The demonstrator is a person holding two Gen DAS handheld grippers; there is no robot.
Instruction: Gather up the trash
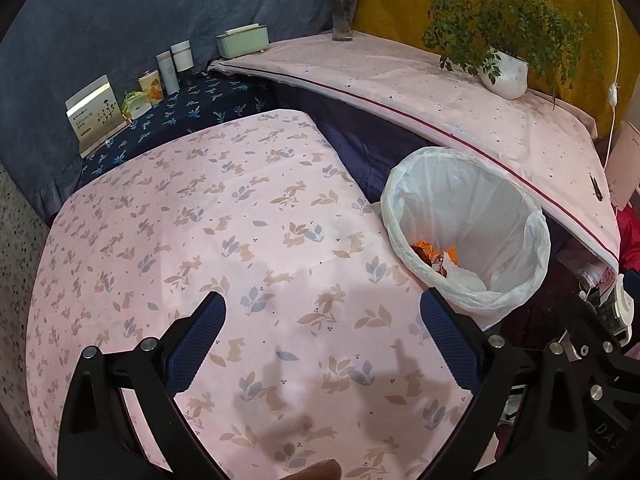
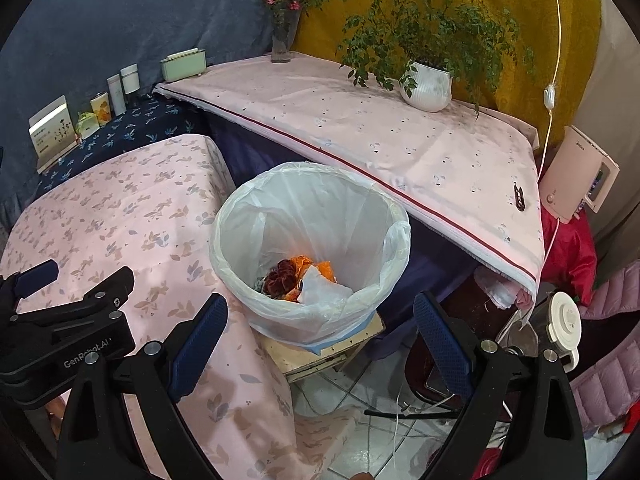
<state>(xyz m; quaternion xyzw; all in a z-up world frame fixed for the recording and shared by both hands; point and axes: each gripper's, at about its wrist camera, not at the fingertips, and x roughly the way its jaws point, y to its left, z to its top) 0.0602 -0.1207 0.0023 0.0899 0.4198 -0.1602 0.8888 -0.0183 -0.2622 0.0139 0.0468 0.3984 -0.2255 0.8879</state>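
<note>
From my left camera the trash bin's (image 1: pixel 466 232) near rim hides most of the rubbish (image 1: pixel 434 254) inside. I can't read the print on the card (image 1: pixel 93 114) far behind the bin; it's too small.

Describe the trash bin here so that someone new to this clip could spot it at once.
Start at the table with the pink rabbit-print cloth; right beside its far right corner stands the trash bin, on a low worn stool. It is the only round open container lined with a translucent white bag, with orange and dark red scraps at the bottom.
</note>
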